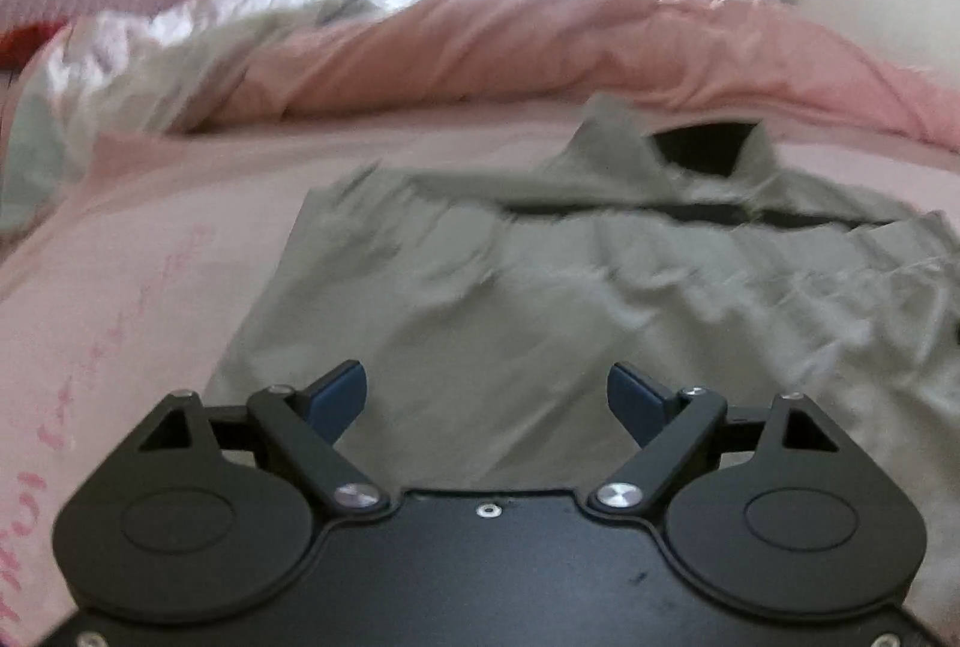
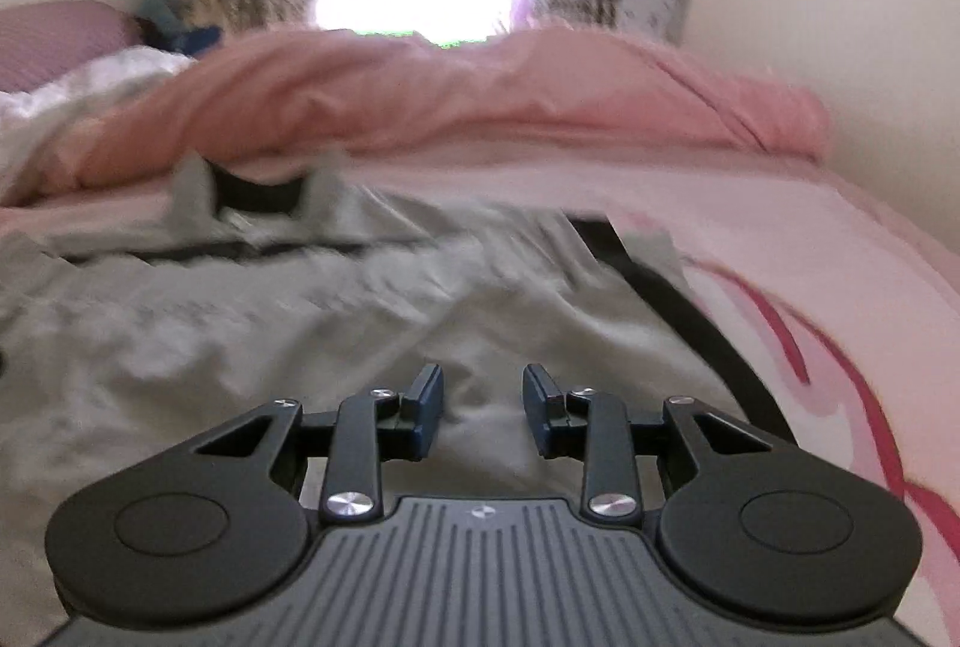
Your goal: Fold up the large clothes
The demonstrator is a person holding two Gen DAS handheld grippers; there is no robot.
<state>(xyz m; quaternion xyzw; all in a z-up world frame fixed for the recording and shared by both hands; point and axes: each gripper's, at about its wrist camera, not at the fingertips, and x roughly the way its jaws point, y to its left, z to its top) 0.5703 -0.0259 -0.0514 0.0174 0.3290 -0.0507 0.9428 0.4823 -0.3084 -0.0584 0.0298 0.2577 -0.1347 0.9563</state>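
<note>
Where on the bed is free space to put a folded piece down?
Bare pink sheet left of the grey garment, and another strip on its right by the wall. The bunched duvet crowds the far side.

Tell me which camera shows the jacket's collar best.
The left wrist view: the grey jacket's collar stands in full with its dark lining open. The right wrist view shows the collar smaller, blurred, far left.

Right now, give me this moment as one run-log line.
stage: pre-grasp | left claw: open, empty, over grey garment | right claw: open, empty, over same garment | garment: spread on pink bed sheet, collar far
</note>
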